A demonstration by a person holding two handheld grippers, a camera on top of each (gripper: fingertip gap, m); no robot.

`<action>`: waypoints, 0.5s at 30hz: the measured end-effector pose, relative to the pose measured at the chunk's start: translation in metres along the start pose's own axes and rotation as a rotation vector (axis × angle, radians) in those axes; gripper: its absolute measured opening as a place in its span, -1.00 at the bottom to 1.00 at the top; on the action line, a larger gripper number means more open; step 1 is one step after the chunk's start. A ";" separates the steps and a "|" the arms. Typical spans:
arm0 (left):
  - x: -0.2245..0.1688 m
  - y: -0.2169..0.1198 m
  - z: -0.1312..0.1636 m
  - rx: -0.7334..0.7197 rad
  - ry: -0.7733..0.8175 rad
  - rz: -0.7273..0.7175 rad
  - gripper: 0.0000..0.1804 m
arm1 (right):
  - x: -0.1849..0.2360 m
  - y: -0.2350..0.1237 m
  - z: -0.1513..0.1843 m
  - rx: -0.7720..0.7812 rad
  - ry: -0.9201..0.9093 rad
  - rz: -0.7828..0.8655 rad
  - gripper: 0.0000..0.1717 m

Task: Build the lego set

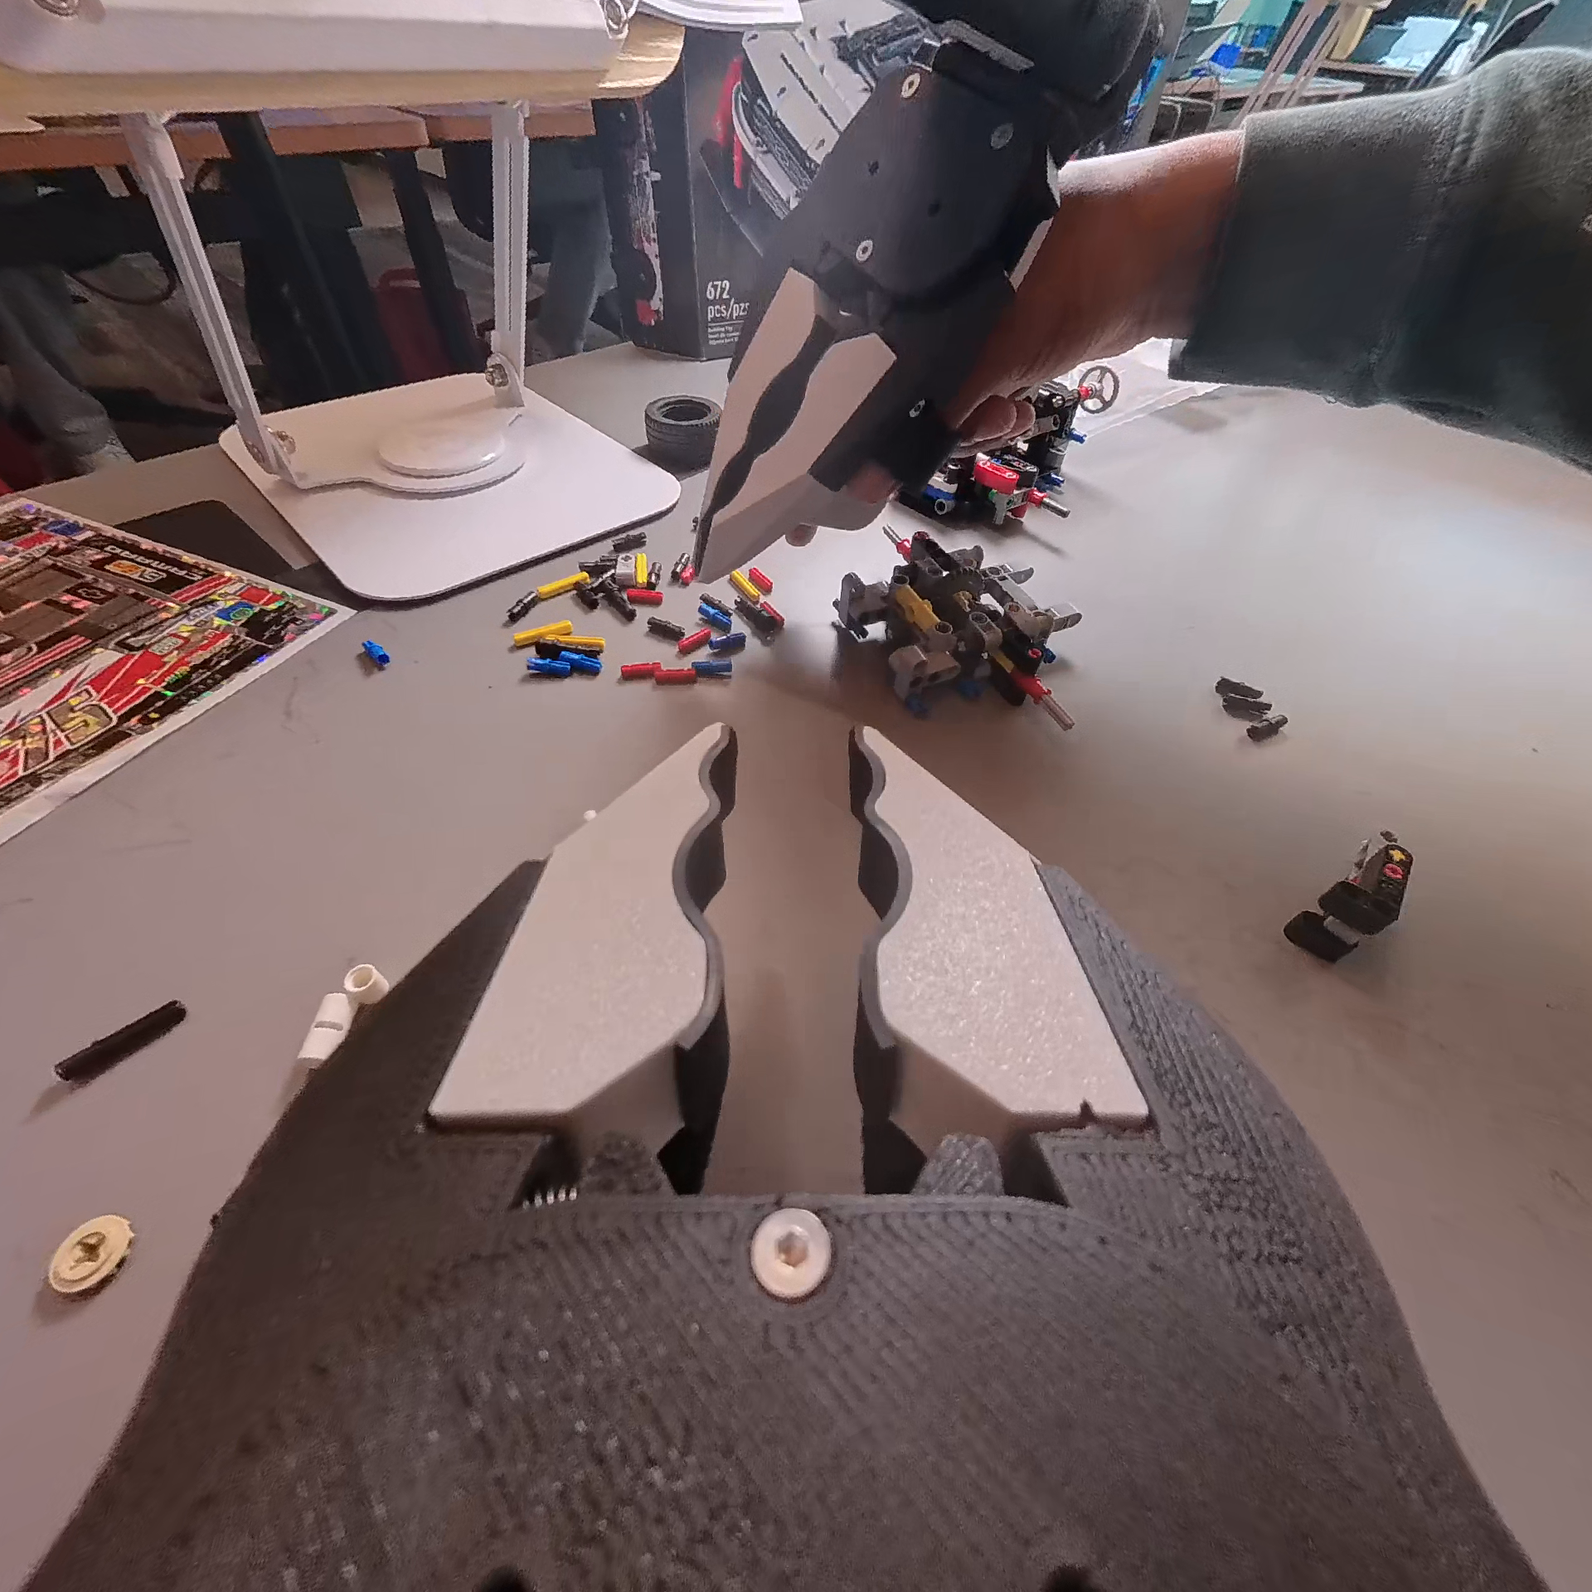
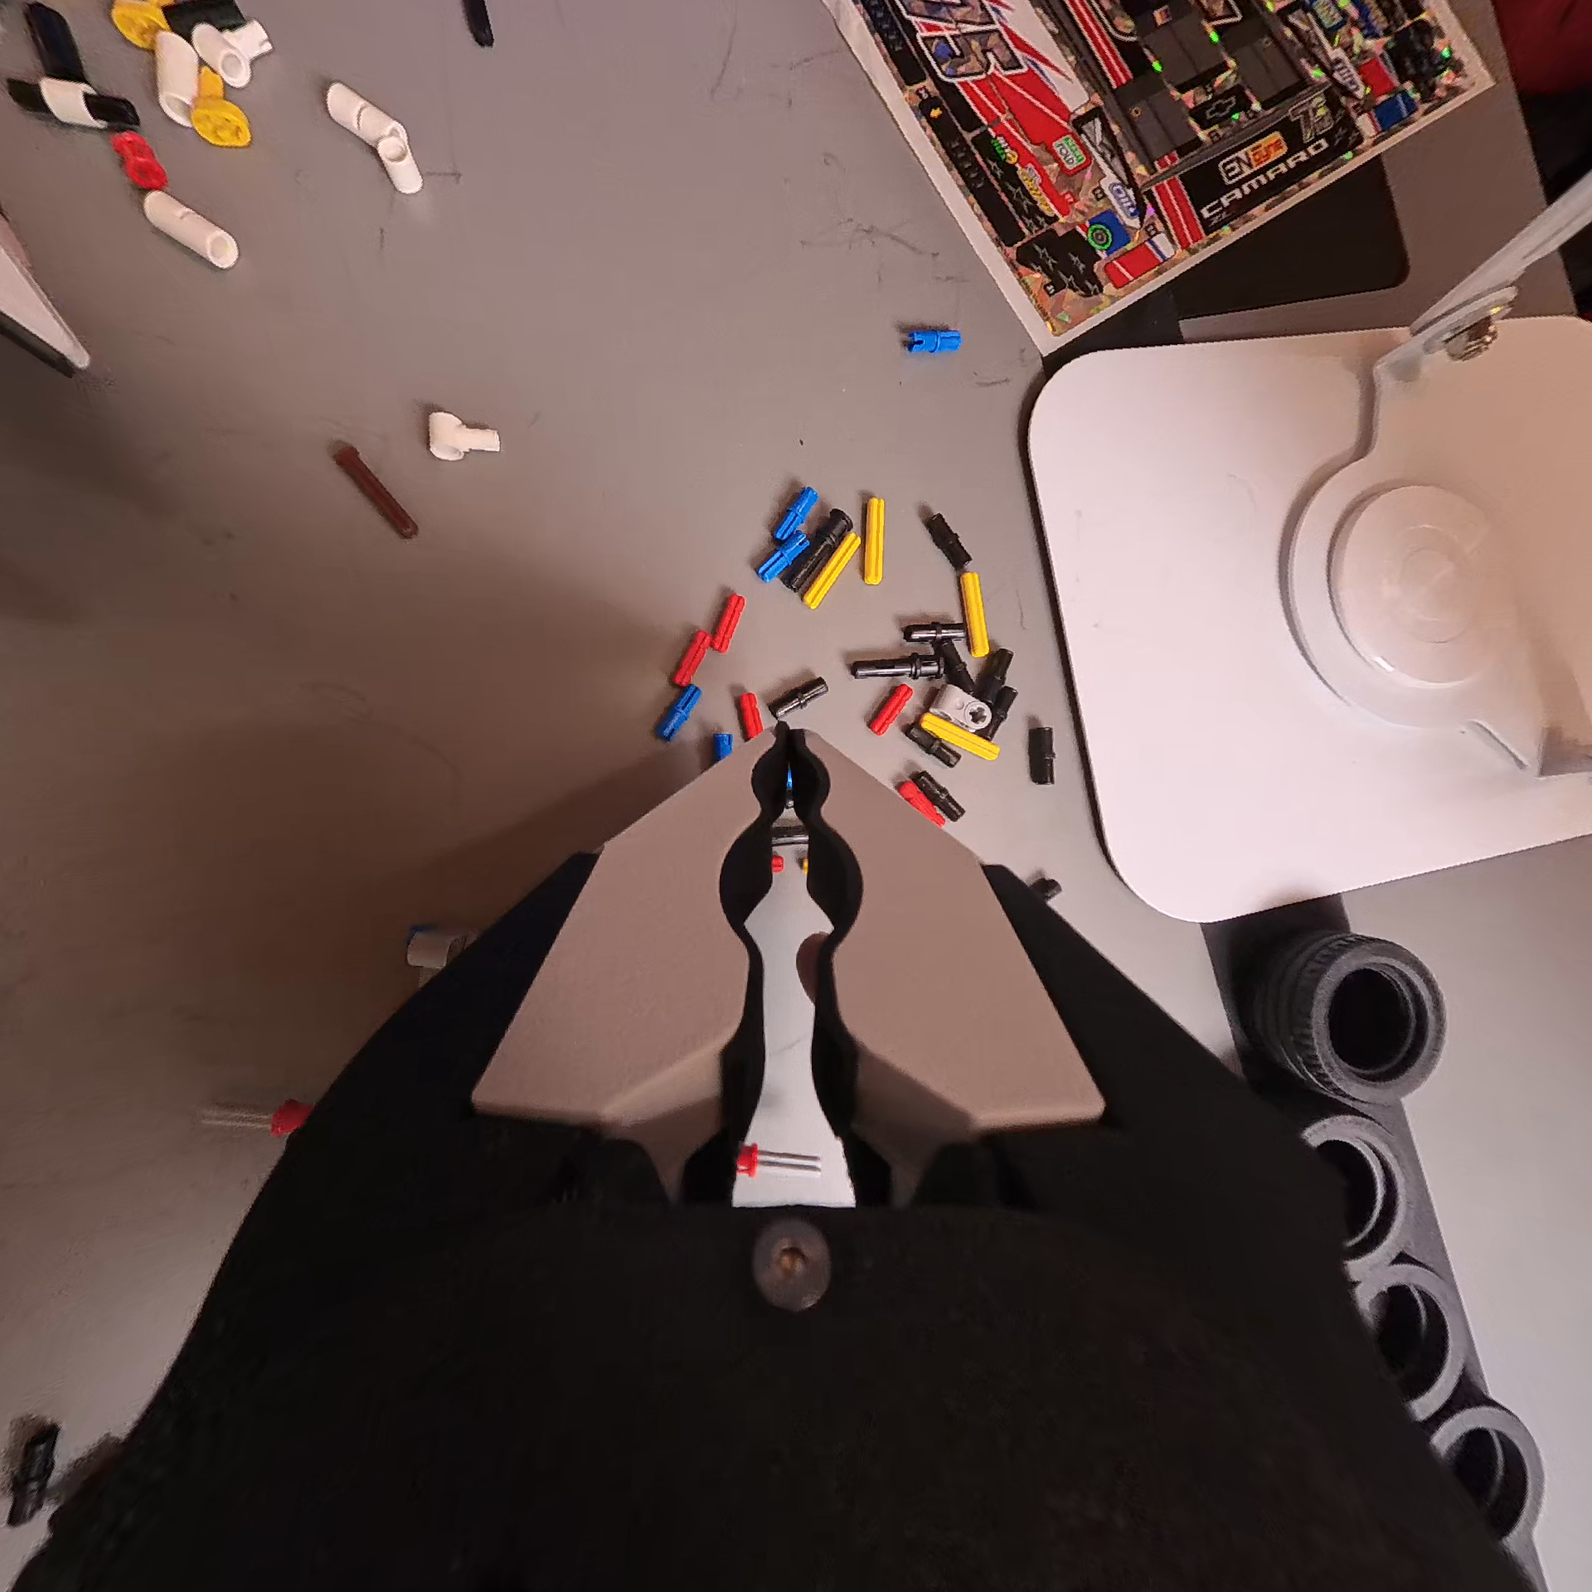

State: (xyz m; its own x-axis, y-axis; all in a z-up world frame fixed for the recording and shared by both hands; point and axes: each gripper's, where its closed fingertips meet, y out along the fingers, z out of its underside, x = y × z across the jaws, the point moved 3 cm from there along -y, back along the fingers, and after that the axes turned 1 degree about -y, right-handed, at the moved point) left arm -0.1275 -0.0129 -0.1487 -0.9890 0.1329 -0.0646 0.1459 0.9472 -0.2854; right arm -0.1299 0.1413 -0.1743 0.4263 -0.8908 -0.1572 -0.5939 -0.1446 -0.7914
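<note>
In the left wrist view the left gripper (image 1: 792, 741) fills the lower half of the frame, level and low over the grey table (image 1: 1292, 560), its two fingers parted with bare tabletop showing between them; it grips nothing. Nearest ahead of it lie a scatter of small pins (image 1: 637, 620) in red, blue, yellow and black, and to the right a grey and black brick assembly (image 1: 956, 629).

In the upper middle of that view the right gripper (image 1: 699, 573) slants steeply down from the upper right, carried by a hand (image 1: 1111, 284) whose green sleeve (image 1: 1413, 241) enters from the right edge. Its tips are down among the far pins, beside a red one.

In the right wrist view the right gripper's fingers are clenched, the tips meeting at frame centre just below a black pin (image 2: 797, 696) and a red pin (image 2: 749, 715). Whether anything is pinched at the very tips cannot be told; a little blue shows through the slit behind them.

A white stand base (image 2: 1206, 603) sits at the right, a sticker sheet (image 2: 1163, 129) at upper right, and black tyres (image 2: 1352, 1016) at lower right.
</note>
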 end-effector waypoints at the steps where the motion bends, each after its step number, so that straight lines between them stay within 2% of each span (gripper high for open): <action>1: 0.000 0.000 0.000 0.001 0.006 0.000 -0.73 | -0.001 -0.001 -0.001 -0.006 0.003 -0.007 -1.00; 9: -0.002 0.001 0.001 0.012 0.035 -0.005 -0.72 | -0.012 -0.015 0.002 -0.013 -0.002 0.003 -1.00; 15: 0.000 0.002 0.004 0.025 0.045 -0.008 -0.73 | -0.006 -0.006 0.008 0.033 -0.041 -0.056 -1.00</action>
State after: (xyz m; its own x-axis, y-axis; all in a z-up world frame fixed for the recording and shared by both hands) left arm -0.1271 -0.0120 -0.1527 -0.9901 0.1388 -0.0193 0.1379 0.9408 -0.3095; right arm -0.1232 0.1509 -0.1730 0.4859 -0.8634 -0.1355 -0.5459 -0.1788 -0.8186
